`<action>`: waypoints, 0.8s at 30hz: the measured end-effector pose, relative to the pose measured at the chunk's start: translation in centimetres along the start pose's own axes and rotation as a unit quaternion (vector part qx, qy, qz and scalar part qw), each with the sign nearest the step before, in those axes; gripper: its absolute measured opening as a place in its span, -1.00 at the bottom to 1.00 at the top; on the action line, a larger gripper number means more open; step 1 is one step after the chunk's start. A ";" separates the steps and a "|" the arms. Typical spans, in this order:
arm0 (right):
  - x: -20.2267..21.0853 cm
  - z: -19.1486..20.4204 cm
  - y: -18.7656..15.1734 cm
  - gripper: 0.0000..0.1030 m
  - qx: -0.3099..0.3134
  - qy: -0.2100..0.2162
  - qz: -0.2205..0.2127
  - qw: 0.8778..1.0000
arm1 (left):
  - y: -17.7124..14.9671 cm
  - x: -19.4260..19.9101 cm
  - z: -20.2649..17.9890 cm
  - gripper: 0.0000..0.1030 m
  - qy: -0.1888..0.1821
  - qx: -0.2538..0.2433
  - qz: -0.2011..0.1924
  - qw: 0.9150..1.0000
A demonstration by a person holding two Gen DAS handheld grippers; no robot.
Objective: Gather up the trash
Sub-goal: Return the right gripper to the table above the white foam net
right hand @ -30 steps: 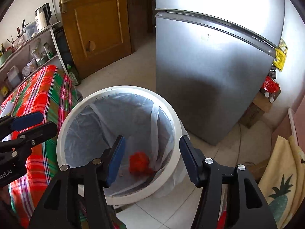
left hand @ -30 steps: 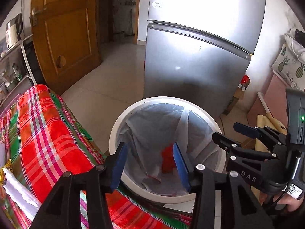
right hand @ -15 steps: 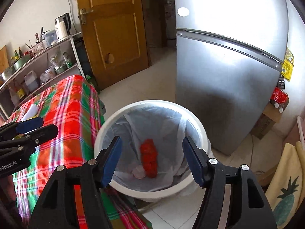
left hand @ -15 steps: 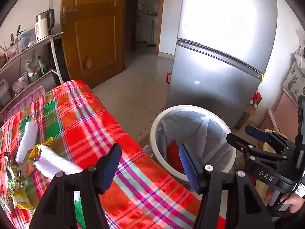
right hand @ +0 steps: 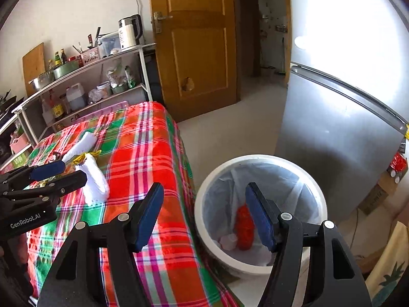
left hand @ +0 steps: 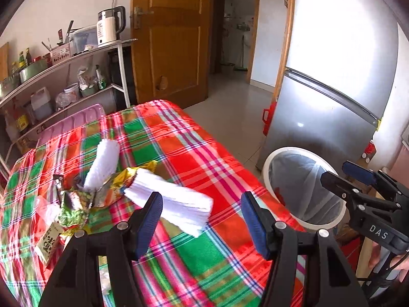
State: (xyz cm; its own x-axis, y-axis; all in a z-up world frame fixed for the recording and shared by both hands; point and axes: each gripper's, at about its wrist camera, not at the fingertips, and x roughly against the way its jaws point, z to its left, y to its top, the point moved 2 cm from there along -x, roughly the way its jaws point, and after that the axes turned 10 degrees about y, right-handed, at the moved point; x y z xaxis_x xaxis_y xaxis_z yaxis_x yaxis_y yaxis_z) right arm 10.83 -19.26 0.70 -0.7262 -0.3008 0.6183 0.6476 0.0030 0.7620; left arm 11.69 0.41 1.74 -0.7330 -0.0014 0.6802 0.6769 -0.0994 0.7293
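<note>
On the plaid tablecloth (left hand: 204, 153) lie a white tissue stack (left hand: 173, 199), a white roll (left hand: 102, 163), crumpled gold and green wrappers (left hand: 76, 204) and a paper label (left hand: 48, 240). My left gripper (left hand: 200, 204) hovers open above the cloth just short of the tissue stack, with nothing between its fingers. My right gripper (right hand: 204, 192) is open and empty over the table's edge and the white lined bin (right hand: 255, 157). Inside the bin lie a red wrapper (right hand: 244, 227) and a white crumpled piece (right hand: 227, 241). Each gripper shows in the other's view: right gripper (left hand: 337, 172), left gripper (right hand: 72, 171).
A silver fridge (left hand: 319, 115) stands right behind the bin (left hand: 268, 163). A wooden door (left hand: 173, 38) and an open doorway are at the back. A metal shelf rack with a kettle (left hand: 110, 25) and bottles runs along the left wall. A pink tray (left hand: 76, 120) lies beyond the table.
Both grippers have drawn back from over the bin and swung left toward the table. The trash pile has come into the left view. Both jaws stand a little wider.
</note>
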 end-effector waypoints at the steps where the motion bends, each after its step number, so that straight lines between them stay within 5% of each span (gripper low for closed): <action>1: -0.3 0.6 0.2 0.29 0.006 0.007 0.001 1.000 | -0.2 0.2 0.8 0.23 0.006 0.004 -0.001 1.000; 18: -7.7 10.3 1.0 0.29 0.113 0.111 0.061 0.985 | -5.3 0.9 16.8 0.36 0.084 0.098 0.037 0.991; 24: -9.9 12.2 1.0 0.29 0.138 0.128 0.083 0.979 | -7.0 1.0 20.4 0.38 0.104 0.092 0.039 0.989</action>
State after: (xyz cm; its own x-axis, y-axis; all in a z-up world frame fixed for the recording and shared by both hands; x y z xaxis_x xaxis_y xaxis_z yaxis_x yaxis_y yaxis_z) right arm 15.81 -4.64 -2.29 -0.5115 -0.5028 0.6969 0.6391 0.3195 0.6996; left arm 7.53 21.36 -1.20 -0.6629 -0.2089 0.7190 0.7185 0.0926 0.6893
